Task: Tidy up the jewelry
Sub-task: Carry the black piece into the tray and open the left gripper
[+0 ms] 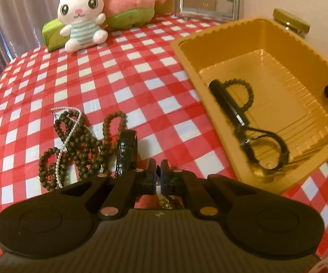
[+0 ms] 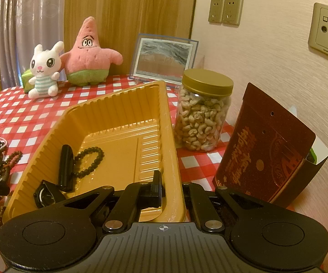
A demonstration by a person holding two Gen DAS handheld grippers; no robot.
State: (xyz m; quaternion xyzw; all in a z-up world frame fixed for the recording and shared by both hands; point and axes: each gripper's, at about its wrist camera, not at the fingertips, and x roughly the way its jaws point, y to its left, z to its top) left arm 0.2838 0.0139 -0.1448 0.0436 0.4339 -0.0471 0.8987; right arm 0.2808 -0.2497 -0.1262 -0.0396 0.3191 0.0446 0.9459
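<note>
Red-and-white checked cloth covers the worktop (image 1: 123, 72) where I sort jewelry into a yellow tray (image 2: 109, 104).

Left fingers (image 1: 157, 177) are pressed nearly together; whether they pinch anything I cannot tell, since only a small dark bit shows in the gap. Just ahead and to their left lies a heap of brown bead strands (image 1: 84, 145) tangled with a pearl chain (image 1: 69, 134), a black strap (image 1: 126, 152) beside it. Well ahead to their right, the tray holds a black watch (image 1: 250, 132) and a dark bead bracelet (image 1: 243, 91). Right fingers (image 2: 170, 188) are clamped on the tray's near rim, one inside the wall, the other outside and hidden. Beyond the right fingers stand a cashew jar (image 2: 203, 113), a dark red packet (image 2: 266, 150), a framed picture (image 2: 164, 59) and two plush toys (image 2: 68, 61).
</note>
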